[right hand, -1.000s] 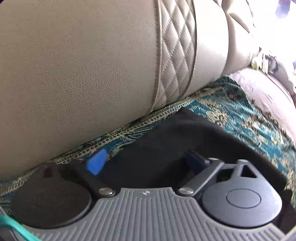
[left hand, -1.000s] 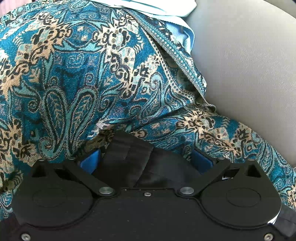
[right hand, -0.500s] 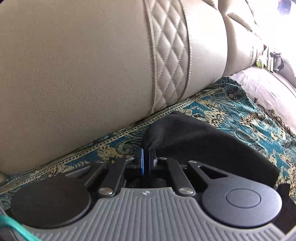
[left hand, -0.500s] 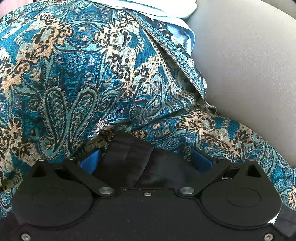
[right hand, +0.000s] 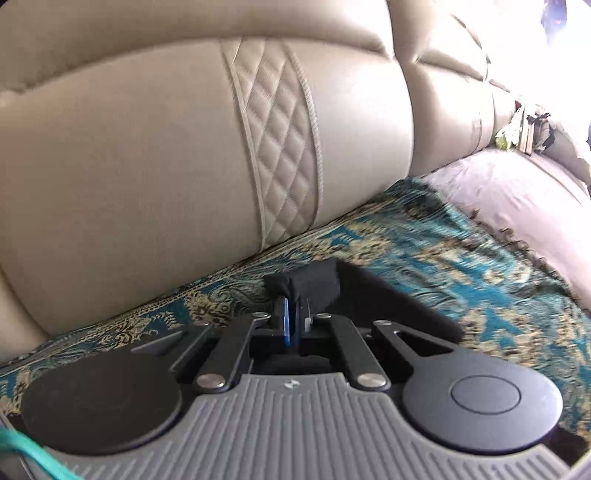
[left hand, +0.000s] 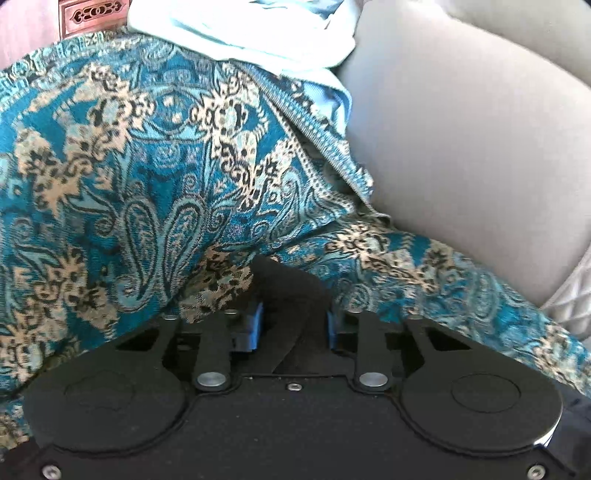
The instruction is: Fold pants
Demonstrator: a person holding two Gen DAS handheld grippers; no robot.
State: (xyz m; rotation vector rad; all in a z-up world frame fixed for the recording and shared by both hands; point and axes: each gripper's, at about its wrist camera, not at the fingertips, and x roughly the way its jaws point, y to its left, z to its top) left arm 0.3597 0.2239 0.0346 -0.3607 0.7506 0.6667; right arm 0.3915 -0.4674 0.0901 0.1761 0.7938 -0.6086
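Note:
The black pants (left hand: 291, 295) lie on a teal paisley throw (left hand: 129, 184) spread over a sofa. In the left wrist view my left gripper (left hand: 293, 325) has its blue pads pressed on a bunch of the black fabric. In the right wrist view my right gripper (right hand: 295, 321) is shut tight on another edge of the pants (right hand: 314, 284), lifting a small fold above the throw (right hand: 461, 266). Most of the pants is hidden under the grippers.
A beige leather sofa backrest (right hand: 166, 147) with a quilted strip (right hand: 280, 147) rises just behind. It also shows in the left wrist view (left hand: 461, 147). Light blue cloth (left hand: 240, 33) lies at the top of the throw. A lilac cover (right hand: 517, 192) lies further right.
My right gripper closed on the pants edge a second ago and has lifted it. My left gripper closed from wide open onto the black fabric and pulled back.

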